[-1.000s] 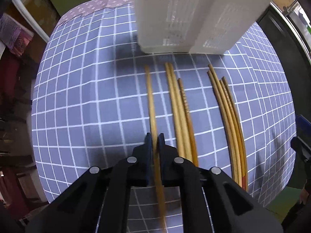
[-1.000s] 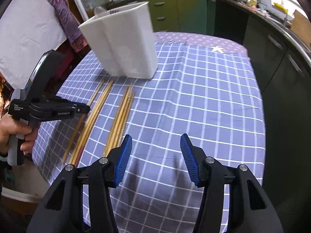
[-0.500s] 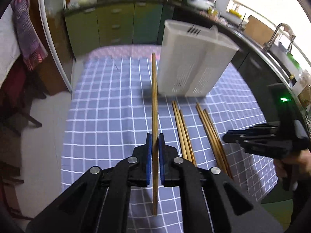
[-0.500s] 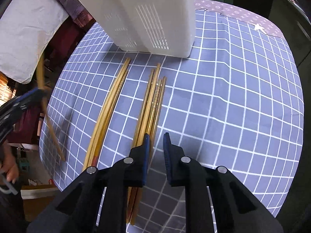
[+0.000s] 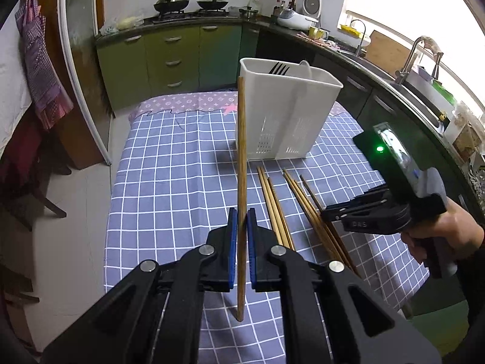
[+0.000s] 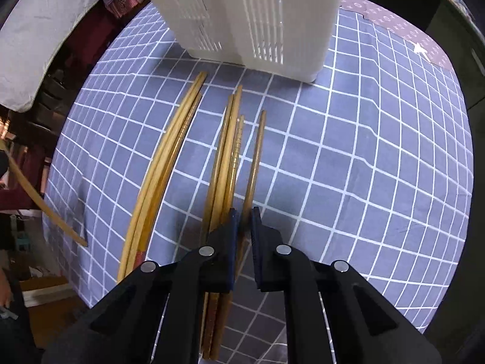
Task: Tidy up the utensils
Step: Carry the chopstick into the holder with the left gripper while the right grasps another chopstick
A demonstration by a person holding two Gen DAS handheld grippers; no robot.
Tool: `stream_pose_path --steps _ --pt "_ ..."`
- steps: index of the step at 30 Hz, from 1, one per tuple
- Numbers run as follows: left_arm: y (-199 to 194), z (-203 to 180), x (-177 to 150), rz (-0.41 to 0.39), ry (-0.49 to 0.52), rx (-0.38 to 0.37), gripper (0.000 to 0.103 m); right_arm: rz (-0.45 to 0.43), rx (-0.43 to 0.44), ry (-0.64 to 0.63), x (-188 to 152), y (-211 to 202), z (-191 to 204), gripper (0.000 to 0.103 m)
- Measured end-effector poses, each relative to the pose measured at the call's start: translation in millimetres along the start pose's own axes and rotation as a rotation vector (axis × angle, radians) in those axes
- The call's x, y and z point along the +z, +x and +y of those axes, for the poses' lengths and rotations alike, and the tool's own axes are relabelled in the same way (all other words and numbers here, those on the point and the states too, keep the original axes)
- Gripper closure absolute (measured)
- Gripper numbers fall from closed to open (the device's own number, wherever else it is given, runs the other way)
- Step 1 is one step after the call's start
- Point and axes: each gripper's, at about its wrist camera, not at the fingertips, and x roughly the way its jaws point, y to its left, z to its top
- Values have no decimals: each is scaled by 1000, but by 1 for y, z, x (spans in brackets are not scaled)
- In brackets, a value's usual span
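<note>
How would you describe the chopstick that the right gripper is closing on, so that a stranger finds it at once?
Start at the white utensil holder on the checked tablecloth. Before it lie two chopstick bundles; the right gripper sits at the nearer end of the right bundle. Its chopstick lies alone, rightmost, slightly apart.

The left gripper (image 5: 241, 239) has its jaws clamped on a wooden chopstick (image 5: 241, 163), held raised above the checked desk (image 5: 169, 188). Beyond its tip stands a white utensil holder (image 5: 288, 115) with a fork (image 5: 279, 68) inside. More chopsticks (image 5: 291, 209) lie near the right gripper (image 5: 329, 212).
</note>
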Motion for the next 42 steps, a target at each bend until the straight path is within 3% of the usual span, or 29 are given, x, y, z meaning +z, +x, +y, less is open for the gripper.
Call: stream_pose_path --steps 6,9,17,26,35,42 --pt "-4 -8 -2 -13 15 -10 96 -34 -38 -16 0 -1 8 96" --pt "-10 -11 -2 -26 29 -7 96 -96 10 -2 -10 -18 7 96" --pt "-24 -15 -1 -52 44 -12 96 -325 65 11 -63 -90 -2 96" --pt "-34 -22 -2 -71 64 -7 96 -448 94 20 -121 -138 -18 96" --pt "-48 -27 6 -99 82 -6 96 -533 123 20 -129 -170 -19 96" --pt "-75 -35 43 -151 99 -22 96 -603 140 9 -132 -197 -17 96"
